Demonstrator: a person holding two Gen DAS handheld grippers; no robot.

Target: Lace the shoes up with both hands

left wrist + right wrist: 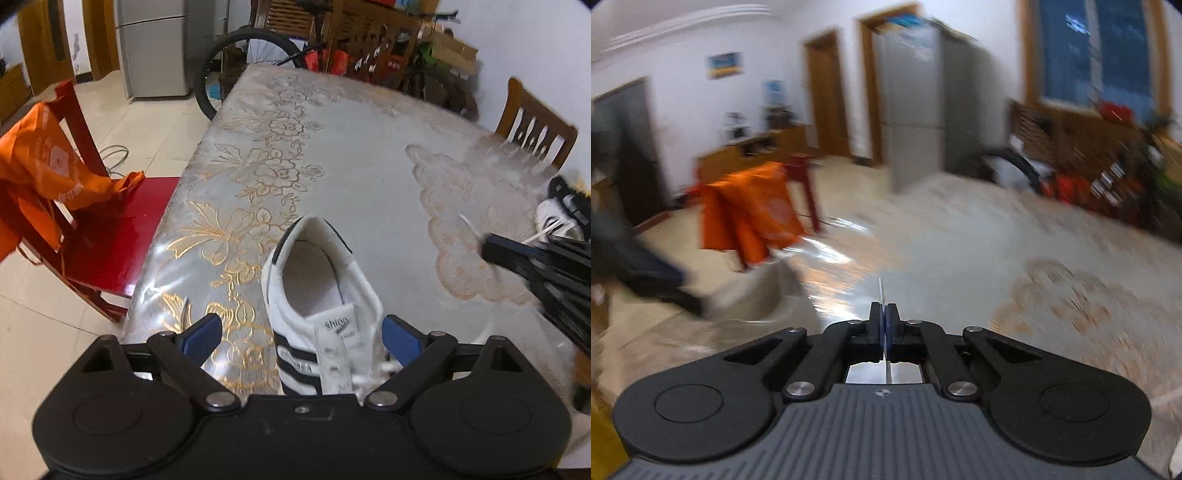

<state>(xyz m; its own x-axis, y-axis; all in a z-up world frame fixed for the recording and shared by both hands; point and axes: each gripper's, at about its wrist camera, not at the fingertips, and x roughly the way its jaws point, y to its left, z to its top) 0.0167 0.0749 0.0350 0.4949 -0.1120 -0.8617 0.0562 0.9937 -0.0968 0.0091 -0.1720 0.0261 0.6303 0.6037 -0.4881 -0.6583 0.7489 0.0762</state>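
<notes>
A white shoe (321, 295) with black stripes stands on the table, heel away from me, its tongue and eyelets low in the left wrist view. My left gripper (303, 325) is open, one blue pad on each side of the shoe's laced part; I cannot tell whether the right pad touches it. My right gripper (487, 247) comes in from the right edge, shut on a thin white lace (467, 223) whose tip pokes past the fingers. In the blurred right wrist view that gripper (885, 314) shows its jaws pressed together on the lace (881, 288). A second shoe (554, 221) lies far right.
The table (351, 147) has a glossy cloth with gold flowers. A red chair (110, 236) with an orange bag (48, 166) stands at its left edge, a wooden chair (532, 122) at the far right. A bicycle wheel (229, 62) and shelves sit behind the far end.
</notes>
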